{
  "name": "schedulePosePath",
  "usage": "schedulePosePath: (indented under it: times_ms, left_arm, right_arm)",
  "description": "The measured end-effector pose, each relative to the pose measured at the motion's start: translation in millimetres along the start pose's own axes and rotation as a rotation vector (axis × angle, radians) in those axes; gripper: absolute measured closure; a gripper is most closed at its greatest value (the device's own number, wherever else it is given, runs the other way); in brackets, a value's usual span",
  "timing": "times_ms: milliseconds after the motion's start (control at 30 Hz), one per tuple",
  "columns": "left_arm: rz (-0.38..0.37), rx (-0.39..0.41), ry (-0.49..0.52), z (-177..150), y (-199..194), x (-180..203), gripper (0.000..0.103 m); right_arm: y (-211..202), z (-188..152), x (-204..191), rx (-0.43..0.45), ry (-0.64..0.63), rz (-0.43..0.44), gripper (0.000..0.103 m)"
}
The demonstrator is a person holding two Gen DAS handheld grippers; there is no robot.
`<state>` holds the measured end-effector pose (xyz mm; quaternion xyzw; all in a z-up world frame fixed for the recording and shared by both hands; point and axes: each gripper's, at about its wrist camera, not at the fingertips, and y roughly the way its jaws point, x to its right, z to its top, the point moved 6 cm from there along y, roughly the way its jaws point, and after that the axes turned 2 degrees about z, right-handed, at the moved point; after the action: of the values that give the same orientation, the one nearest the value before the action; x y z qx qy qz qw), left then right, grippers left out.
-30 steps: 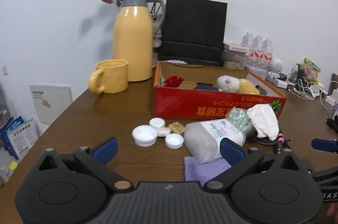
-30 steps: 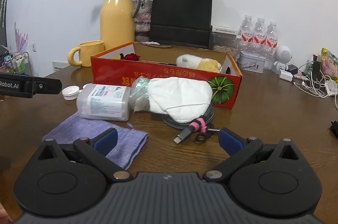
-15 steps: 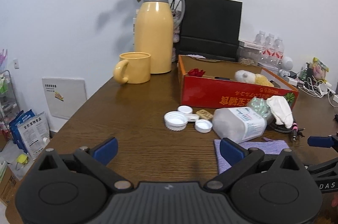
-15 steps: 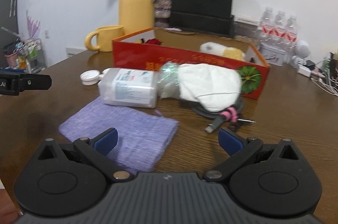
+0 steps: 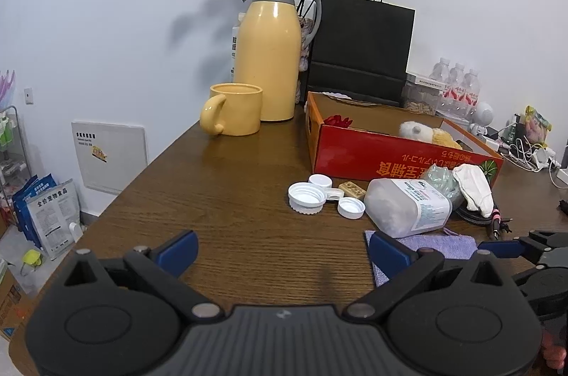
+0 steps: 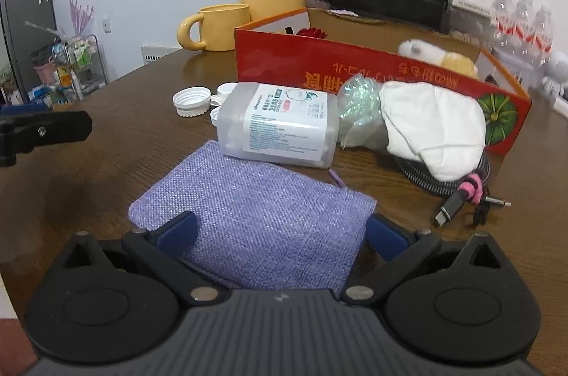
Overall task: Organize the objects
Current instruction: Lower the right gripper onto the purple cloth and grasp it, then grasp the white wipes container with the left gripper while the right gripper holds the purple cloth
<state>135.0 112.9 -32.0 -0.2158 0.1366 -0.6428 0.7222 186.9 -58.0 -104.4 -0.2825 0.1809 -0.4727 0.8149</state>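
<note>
A purple cloth pouch (image 6: 259, 216) lies flat on the brown table; its near edge sits between the open fingers of my right gripper (image 6: 280, 234). Behind it lie a clear plastic bottle (image 6: 277, 127) on its side, a white mask (image 6: 436, 134), a coiled cable (image 6: 458, 188) and white caps (image 6: 191, 101). A red cardboard box (image 6: 355, 67) holds a plush toy (image 6: 436, 54) and a red flower. My left gripper (image 5: 280, 250) is open and empty over bare table, left of the pouch (image 5: 443, 244). The right gripper's fingertip (image 5: 500, 246) shows in the left wrist view.
A yellow mug (image 5: 234, 113), a yellow thermos (image 5: 271, 56) with dried roses and a black paper bag (image 5: 362, 42) stand at the back. Water bottles (image 5: 458, 88) and cables are at the far right. The table's left edge (image 5: 117, 195) drops off to the floor.
Both grippers have pulled back toward the near edge. My right gripper has dropped low and moved left, so the purple pouch now lies between its fingers. Both stay open.
</note>
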Motion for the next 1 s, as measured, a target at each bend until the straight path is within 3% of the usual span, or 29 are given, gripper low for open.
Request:
schedulePosePath:
  times_ms: [33, 133, 167, 200, 267, 600, 1000]
  left_arm:
    - [0.000, 0.000, -0.003, 0, 0, 0, 0.000]
    - [-0.005, -0.004, -0.009, -2, 0, 0, 0.000]
    - [-0.006, -0.005, -0.007, -2, -1, 1, 0.000]
    - [-0.007, -0.005, -0.005, -2, -1, 2, 0.000]
    - [-0.012, -0.003, 0.000, -1, -2, 4, 0.000]
    - [-0.041, -0.016, 0.013, 4, 5, 28, 0.000]
    - [-0.043, -0.049, 0.058, 23, 42, 94, 0.000]
  right_arm:
    - [-3, -1, -1, 0.013, -0.002, 0.003, 0.016]
    - [-12, -3, -7, 0.040, -0.013, 0.019, 0.051]
    - [-14, -4, -8, 0.048, -0.015, 0.027, 0.072]
    - [-16, -5, -10, 0.052, -0.018, 0.033, 0.084]
    - [-20, -7, -11, 0.068, -0.008, 0.062, 0.093]
    - [-60, 8, 19, 0.204, 0.080, 0.090, 0.096]
    - [-94, 29, 95, 0.321, 0.183, 0.067, 0.096]
